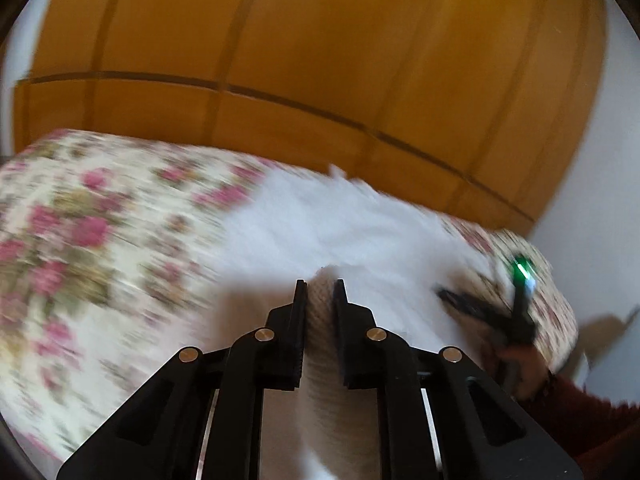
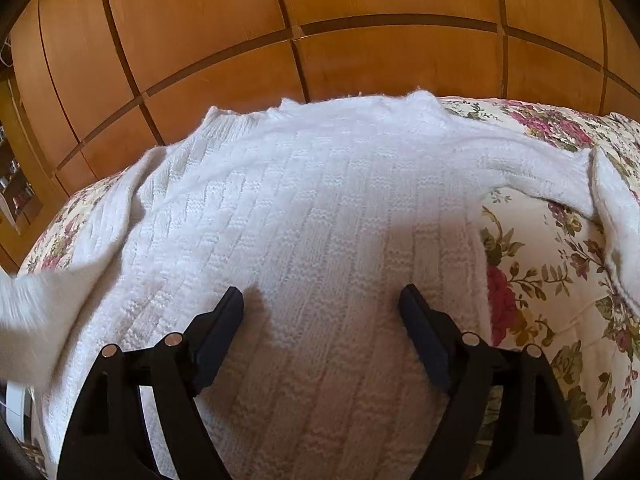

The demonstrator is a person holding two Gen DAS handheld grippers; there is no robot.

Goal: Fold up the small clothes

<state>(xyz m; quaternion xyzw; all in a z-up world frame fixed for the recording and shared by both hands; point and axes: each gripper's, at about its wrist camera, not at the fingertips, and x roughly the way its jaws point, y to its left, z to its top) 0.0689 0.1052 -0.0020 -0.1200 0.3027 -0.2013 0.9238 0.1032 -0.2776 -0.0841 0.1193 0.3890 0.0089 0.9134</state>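
Your left gripper [image 1: 320,286] pinches a sleeve of the white knit sweater [image 2: 304,216], spread across the floral bed's [image 2: 560,264] far edge, likely to fold it inward, while your right gripper [image 2: 322,300] hovers spread above.

Wooden panelled wardrobe [image 2: 320,12] behind floral bedspread [image 2: 560,248]

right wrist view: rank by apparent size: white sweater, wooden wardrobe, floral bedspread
1-2. white sweater and wooden wardrobe: alike in frame, no ranking.
3. floral bedspread: smallest visible, mostly covered.
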